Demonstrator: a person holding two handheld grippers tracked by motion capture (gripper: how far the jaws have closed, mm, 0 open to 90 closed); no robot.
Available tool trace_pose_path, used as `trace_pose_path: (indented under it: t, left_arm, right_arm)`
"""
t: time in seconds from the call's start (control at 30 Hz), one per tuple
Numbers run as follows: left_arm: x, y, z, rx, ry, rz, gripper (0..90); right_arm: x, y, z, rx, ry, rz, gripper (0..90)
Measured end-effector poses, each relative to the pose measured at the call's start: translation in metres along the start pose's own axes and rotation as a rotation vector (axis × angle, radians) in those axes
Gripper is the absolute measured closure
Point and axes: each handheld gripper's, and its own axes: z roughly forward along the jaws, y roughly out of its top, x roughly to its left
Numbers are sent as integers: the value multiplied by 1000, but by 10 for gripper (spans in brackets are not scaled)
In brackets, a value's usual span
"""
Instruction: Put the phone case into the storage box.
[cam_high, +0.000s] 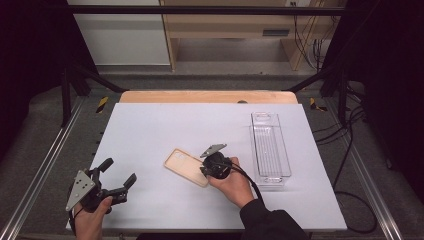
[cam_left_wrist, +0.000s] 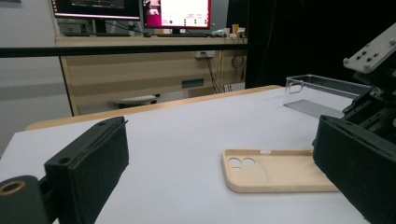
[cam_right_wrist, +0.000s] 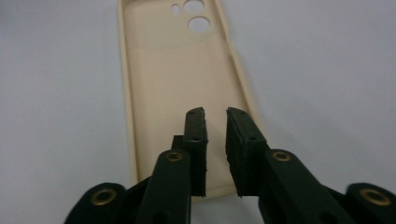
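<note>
Fingers (cam_right_wrist: 194, 135) seemingly pinch the phone case (cam_right_wrist: 168, 79), contact hidden.

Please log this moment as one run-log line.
phone case: flat on table | right gripper: over its near end, nearly closed | left gripper: open | clear tray: empty

Beige phone case (cam_right_wrist: 180, 88): matt, smooth plastic with a soft sheen along its raised rim. Clear rectangular plastic tray (cam_high: 270, 148): glossy, transparent, with fine ribbing across its floor. White tabletop (cam_high: 165, 125): matt, smooth sheet over a pale wood board visible at the far edge. Right gripper (cam_right_wrist: 215, 135): black fingers (cam_right_wrist: 195, 140) faced with dull, slightly rough foam-like pads. Left gripper (cam_high: 116, 176): matt black body, grey flat metal-looking plate.
</note>
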Motion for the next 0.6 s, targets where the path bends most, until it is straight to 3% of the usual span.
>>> trace_pose_path:
  t: [0.27, 0.6]
  left_arm:
    - [-1, -1, 0, 1, -4, -9, 30]
    - [-1, -2, 1, 5, -11, -12, 30]
  right_arm:
    - [4, -5, 6, 83, 11, -2, 893]
    - [6, -11, -5, 143, 44, 16, 900]
